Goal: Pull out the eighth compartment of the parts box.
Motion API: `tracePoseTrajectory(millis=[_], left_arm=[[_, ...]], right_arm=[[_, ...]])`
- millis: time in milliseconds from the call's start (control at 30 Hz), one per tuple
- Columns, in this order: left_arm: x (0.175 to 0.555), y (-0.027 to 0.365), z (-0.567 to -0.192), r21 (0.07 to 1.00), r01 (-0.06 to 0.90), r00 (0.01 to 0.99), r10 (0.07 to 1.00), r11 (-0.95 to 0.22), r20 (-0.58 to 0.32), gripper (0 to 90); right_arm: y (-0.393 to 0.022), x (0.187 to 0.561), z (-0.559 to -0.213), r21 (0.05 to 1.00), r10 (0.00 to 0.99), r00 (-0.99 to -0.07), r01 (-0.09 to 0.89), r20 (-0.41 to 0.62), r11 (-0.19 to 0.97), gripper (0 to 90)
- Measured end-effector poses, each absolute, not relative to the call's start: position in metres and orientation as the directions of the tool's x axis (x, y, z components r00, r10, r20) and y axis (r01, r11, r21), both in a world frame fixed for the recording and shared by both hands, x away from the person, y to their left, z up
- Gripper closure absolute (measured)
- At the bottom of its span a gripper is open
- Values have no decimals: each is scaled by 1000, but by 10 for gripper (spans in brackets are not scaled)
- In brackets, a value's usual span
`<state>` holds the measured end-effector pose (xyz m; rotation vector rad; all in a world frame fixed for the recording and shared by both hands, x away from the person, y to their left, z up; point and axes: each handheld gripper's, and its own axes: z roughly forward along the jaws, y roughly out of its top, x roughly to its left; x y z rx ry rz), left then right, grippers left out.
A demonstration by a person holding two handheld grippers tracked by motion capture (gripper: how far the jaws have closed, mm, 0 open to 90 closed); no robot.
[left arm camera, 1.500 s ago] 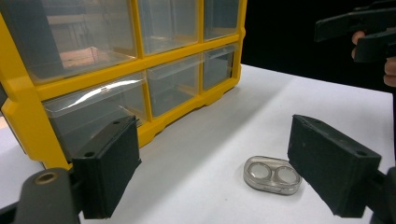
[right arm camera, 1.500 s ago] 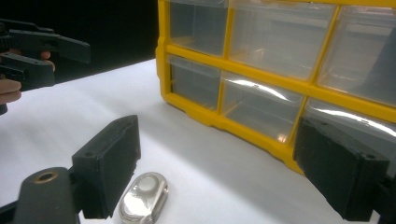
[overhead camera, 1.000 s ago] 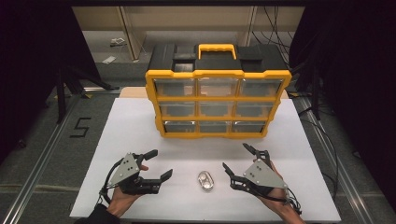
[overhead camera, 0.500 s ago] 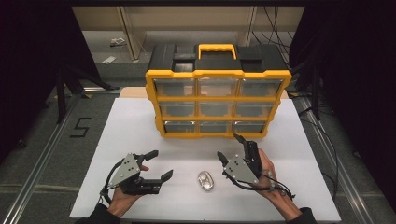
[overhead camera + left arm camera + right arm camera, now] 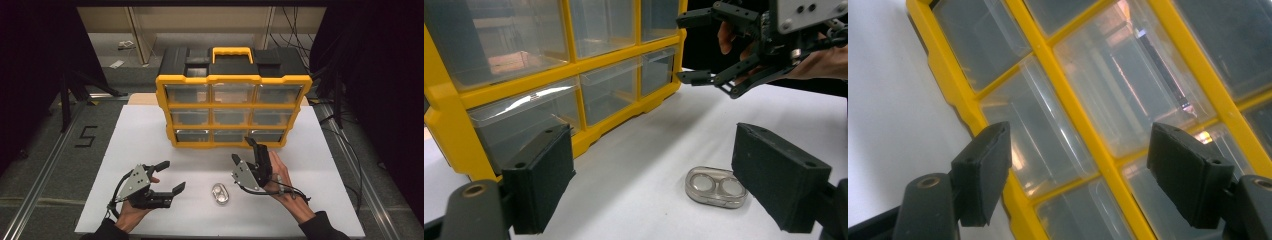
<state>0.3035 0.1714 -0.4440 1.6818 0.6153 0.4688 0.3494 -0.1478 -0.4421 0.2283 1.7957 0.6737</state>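
Yellow-framed plastic organiser cabinet [image 5: 233, 111] with clear drawers stands upright at the far middle of the white table [image 5: 140, 135], drawer fronts toward the person, apparently for frontal access. Right gripper [image 5: 245, 151] hovers just before the bottom row, its jaws wide though just closing, nothing between them, seemingly lining up on a drawer. Left gripper [image 5: 170, 176] waits open and empty near a small clear oval two-well case [image 5: 220, 194].
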Motion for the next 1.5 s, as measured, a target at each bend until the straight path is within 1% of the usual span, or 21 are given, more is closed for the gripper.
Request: tracePoseTrajectory(millis=[333, 400, 433, 500, 667, 700, 1067, 1333, 1367, 1500], left_arm=[[303, 171, -444, 981, 139, 780, 625, -139, -22, 166], [303, 171, -444, 981, 138, 780, 626, -139, -21, 166], [303, 171, -444, 981, 137, 780, 625, -139, -21, 166], [303, 171, -444, 981, 137, 779, 627, -135, -23, 166], [303, 171, -444, 981, 138, 779, 627, -135, -23, 167], [303, 172, -444, 981, 139, 778, 628, -133, -25, 167], [303, 171, -444, 981, 142, 780, 625, -131, -30, 170], [302, 173, -444, 982, 139, 782, 623, -125, -31, 171], [302, 172, -444, 982, 139, 783, 621, -126, -31, 171], [302, 172, -444, 982, 139, 786, 618, -129, -30, 172]], right_arm=[[-137, 365, -451, 448, 389, -278, -196, -878, 872, 303], [-135, 370, -453, 414, 358, -262, -204, -896, 887, 315], [-135, 370, -453, 414, 358, -262, -204, -896, 887, 315], [-132, 376, -457, 375, 324, -244, -205, -914, 904, 326], [-128, 382, -462, 337, 291, -223, -207, -930, 918, 351], [-126, 386, -465, 305, 263, -208, -211, -942, 928, 357], [-119, 397, -473, 248, 210, -180, -222, -961, 943, 423], [-112, 402, -478, 194, 165, -143, -223, -976, 955, 466], [-112, 404, -479, 181, 156, -124, -228, -980, 957, 484], [-113, 406, -478, 183, 162, -112, -221, -981, 958, 504]])
